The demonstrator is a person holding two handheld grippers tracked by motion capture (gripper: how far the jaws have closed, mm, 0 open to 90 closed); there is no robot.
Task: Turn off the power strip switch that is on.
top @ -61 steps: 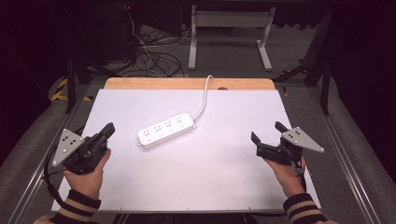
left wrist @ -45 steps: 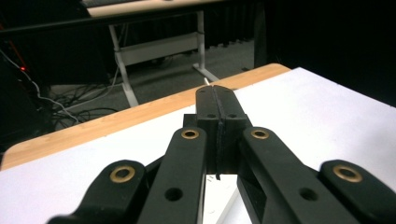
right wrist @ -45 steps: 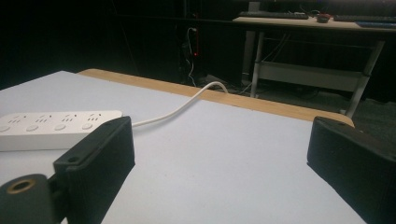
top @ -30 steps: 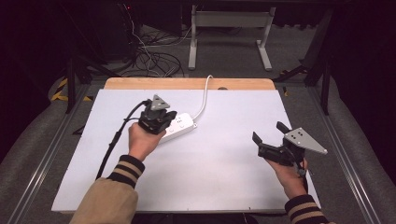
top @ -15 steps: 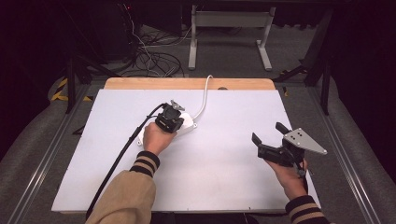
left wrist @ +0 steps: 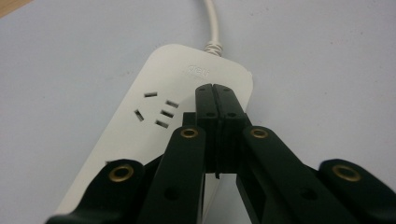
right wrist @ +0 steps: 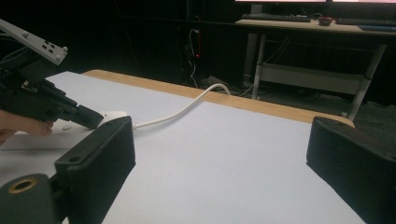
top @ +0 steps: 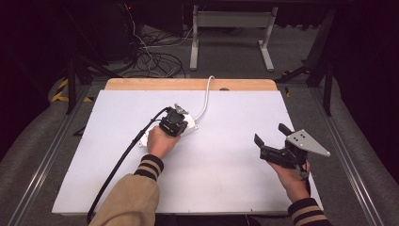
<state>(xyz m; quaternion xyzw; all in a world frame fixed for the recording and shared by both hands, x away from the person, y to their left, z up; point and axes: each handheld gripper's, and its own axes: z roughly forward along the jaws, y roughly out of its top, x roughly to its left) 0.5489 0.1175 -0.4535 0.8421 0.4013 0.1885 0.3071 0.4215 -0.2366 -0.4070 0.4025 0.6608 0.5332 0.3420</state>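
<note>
A lab-like workroom: dark drapes, tangled floor cables, desk with keyboard behind.

A flat white rectangular tabletop has a strip of pale bare wood along its far edge. Beyond that far edge, a tangle of black cables lies on the grey carpeted floor, off the far left corner. A white metal desk frame stands on the same floor behind the far edge's middle.
</note>
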